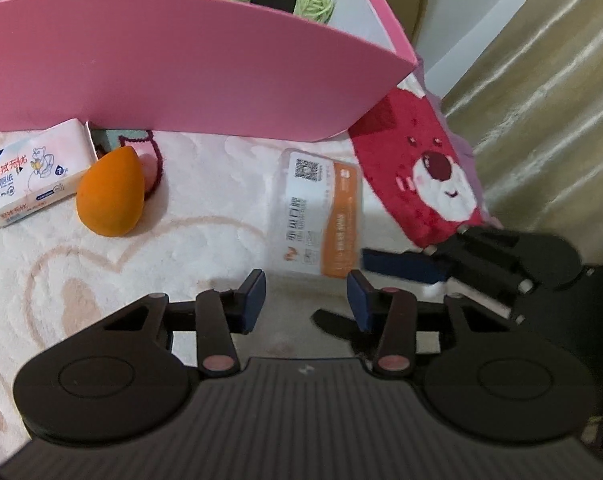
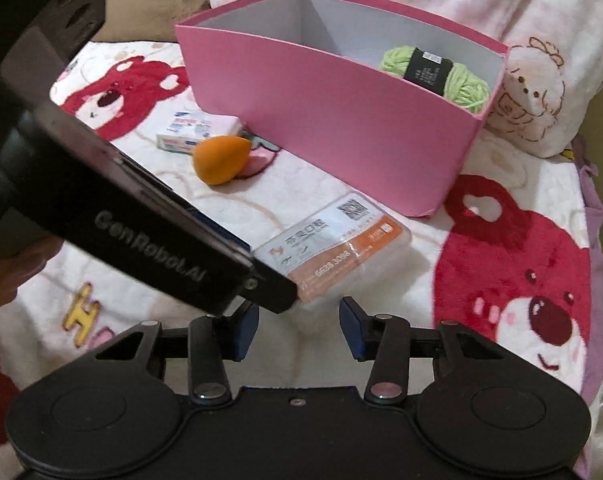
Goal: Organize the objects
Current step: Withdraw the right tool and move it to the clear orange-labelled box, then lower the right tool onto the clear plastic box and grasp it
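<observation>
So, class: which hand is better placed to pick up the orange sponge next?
Probably left. The orange sponge lies close ahead of the left tongs, slightly to their left. From the right tongs it sits farther off, with the left one across the way.

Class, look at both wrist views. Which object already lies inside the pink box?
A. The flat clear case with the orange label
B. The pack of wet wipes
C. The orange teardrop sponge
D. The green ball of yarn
D: the green ball of yarn sits inside the pink box, while the other three lie on the blanket outside it.
</observation>
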